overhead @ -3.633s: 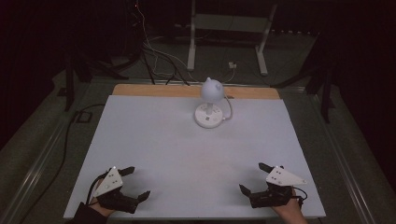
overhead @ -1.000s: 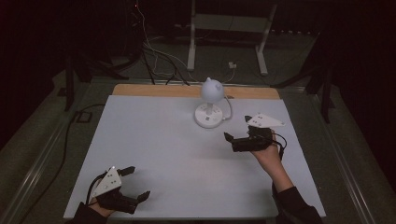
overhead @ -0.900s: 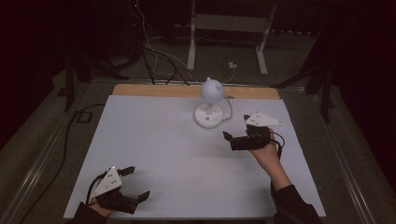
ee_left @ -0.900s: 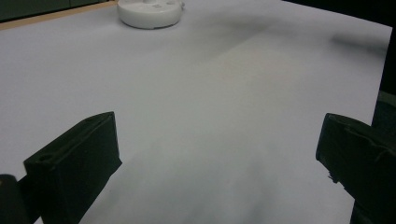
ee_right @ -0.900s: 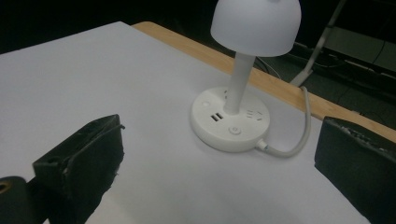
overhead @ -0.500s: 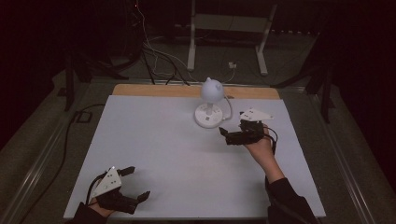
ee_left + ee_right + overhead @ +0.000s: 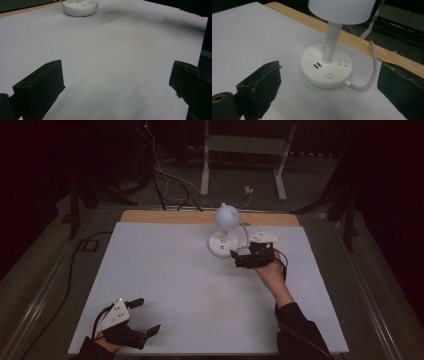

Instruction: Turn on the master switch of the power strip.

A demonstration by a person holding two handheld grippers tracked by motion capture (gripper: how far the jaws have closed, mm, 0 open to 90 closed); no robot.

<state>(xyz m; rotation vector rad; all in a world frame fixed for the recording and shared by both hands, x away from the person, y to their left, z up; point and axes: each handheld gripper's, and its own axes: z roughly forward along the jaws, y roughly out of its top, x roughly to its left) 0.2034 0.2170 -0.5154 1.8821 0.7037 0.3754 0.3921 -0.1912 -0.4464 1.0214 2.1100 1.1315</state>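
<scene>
A small white desk lamp [image 7: 225,227] stands at the back middle of the white table. Its round base [image 7: 326,66] carries sockets, two USB ports and a power button [image 7: 329,74], and a white cable [image 7: 372,72] leaves it on the right. My right gripper [image 7: 241,257] hovers just right of the base, open, with nothing between its jaws; the base lies straight ahead of them in the right gripper view. My left gripper [image 7: 145,317] rests open near the table's front left corner. The lamp base [image 7: 80,6] shows far off in the left gripper view.
A wooden strip [image 7: 165,216] runs along the table's [image 7: 165,270] far edge. Beyond it on the floor are cables [image 7: 170,185] and a white stand's legs [image 7: 242,165]. A cable trails from the left gripper off the table's left side.
My right gripper has travelled from the front right corner up and leftwards to the lamp's base. The left gripper has stayed put.
</scene>
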